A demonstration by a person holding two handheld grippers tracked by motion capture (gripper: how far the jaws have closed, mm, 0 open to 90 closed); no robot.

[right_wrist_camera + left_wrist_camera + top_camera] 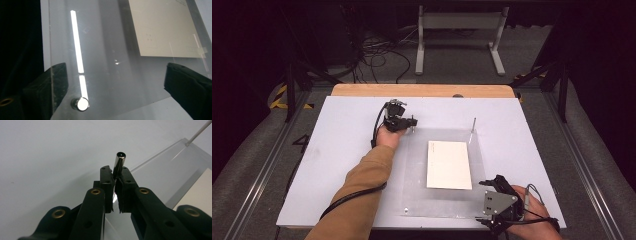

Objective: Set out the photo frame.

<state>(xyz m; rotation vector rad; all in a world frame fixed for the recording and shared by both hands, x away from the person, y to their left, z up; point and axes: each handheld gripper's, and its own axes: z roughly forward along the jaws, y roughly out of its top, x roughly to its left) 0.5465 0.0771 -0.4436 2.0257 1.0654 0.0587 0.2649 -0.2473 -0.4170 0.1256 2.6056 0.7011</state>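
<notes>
A clear acrylic sheet (pixel 412 190) lies on the white table board (pixel 342 150) with a white paper (pixel 449 164) on it. My left gripper (pixel 410 122) is at the sheet's far left corner. In the left gripper view it (pixel 116 171) is shut on a short metal peg (pixel 119 161) that sticks out past the fingertips. A thin metal pin (pixel 472 125) stands upright at the far right corner. My right gripper (pixel 484 201) is at the near right corner. In the right gripper view it (pixel 116 75) is open, with a short metal peg (pixel 80 103) standing on the sheet (pixel 112 82) between its jaws, untouched.
A wooden strip (pixel 422 90) borders the board's far edge. Beyond it on the dark floor are a white stand (pixel 459 35) and loose cables (pixel 377 55). Metal rails (pixel 262 170) run along both sides of the table. The board's near edge lies close to my right hand.
</notes>
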